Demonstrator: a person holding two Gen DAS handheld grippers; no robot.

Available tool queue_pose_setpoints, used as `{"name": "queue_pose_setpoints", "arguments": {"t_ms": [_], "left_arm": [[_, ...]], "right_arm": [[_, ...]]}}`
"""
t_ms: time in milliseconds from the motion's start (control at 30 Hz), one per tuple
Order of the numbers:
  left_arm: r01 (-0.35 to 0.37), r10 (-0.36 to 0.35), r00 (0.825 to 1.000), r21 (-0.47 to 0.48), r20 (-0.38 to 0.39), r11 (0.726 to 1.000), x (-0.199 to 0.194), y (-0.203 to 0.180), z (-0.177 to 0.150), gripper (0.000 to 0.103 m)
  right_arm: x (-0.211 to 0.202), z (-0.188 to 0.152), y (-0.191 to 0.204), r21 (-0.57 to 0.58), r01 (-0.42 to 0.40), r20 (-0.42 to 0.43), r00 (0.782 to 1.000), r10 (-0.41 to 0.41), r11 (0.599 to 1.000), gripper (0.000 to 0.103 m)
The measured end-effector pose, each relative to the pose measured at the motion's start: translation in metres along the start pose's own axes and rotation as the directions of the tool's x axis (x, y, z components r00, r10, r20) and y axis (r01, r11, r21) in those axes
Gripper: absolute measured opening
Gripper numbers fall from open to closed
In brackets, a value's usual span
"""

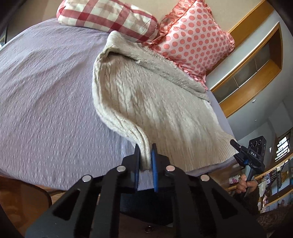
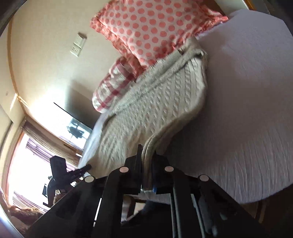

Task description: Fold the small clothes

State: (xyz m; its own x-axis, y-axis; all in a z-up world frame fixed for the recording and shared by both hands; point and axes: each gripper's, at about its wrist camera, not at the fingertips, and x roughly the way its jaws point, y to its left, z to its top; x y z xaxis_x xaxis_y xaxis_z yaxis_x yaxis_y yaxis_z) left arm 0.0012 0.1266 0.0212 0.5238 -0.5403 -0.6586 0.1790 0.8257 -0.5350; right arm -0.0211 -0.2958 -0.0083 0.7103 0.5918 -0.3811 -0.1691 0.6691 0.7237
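Note:
A cream cable-knit sweater (image 1: 146,102) lies on the lavender bedspread (image 1: 45,102), its far end against the pillows. My left gripper (image 1: 145,152) is shut on one ribbed near corner of it and lifts that corner. My right gripper (image 2: 147,155) is shut on the other near corner of the sweater (image 2: 161,102), where doubled layers run between the fingers. The right gripper also shows in the left wrist view (image 1: 236,144), at the hem's right corner. The left gripper shows in the right wrist view (image 2: 86,167), at the far left edge.
A pink polka-dot pillow (image 1: 194,36) and a red checked pillow (image 1: 108,16) lean at the head of the bed. Wooden shelving (image 1: 256,73) stands to the right. The bedspread (image 2: 247,109) stretches wide beside the sweater. A window (image 2: 22,164) is bright at left.

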Motion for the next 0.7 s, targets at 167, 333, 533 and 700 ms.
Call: {"name": "queue_pose_setpoints", "arguments": {"t_ms": [167, 333, 533, 700], "left_arm": [[-0.013, 0.006, 0.989, 0.045, 0.146, 0.999, -0.013, -0.007, 0.072, 0.01], [-0.093, 0.092, 0.976, -0.006, 0.199, 0.996, 0.026, 0.006, 0.173, 0.01], [-0.232, 0.239, 0.962, -0.066, 0.131, 0.97, 0.117, 0.032, 0.266, 0.01], [-0.304, 0.315, 0.946, -0.121, 0.082, 0.945, 0.178, 0.05, 0.309, 0.012]], "right_arm": [[-0.005, 0.07, 0.011, 0.002, -0.086, 0.169, 0.982, 0.084, 0.996, 0.008], [0.034, 0.146, 0.0, 0.024, -0.066, 0.257, 0.965, 0.058, 0.998, 0.008], [0.118, 0.224, -0.049, 0.152, 0.046, 0.224, 0.971, -0.08, 0.987, 0.008], [0.174, 0.271, -0.089, 0.225, 0.249, 0.147, 0.947, -0.285, 0.942, 0.009]]}}
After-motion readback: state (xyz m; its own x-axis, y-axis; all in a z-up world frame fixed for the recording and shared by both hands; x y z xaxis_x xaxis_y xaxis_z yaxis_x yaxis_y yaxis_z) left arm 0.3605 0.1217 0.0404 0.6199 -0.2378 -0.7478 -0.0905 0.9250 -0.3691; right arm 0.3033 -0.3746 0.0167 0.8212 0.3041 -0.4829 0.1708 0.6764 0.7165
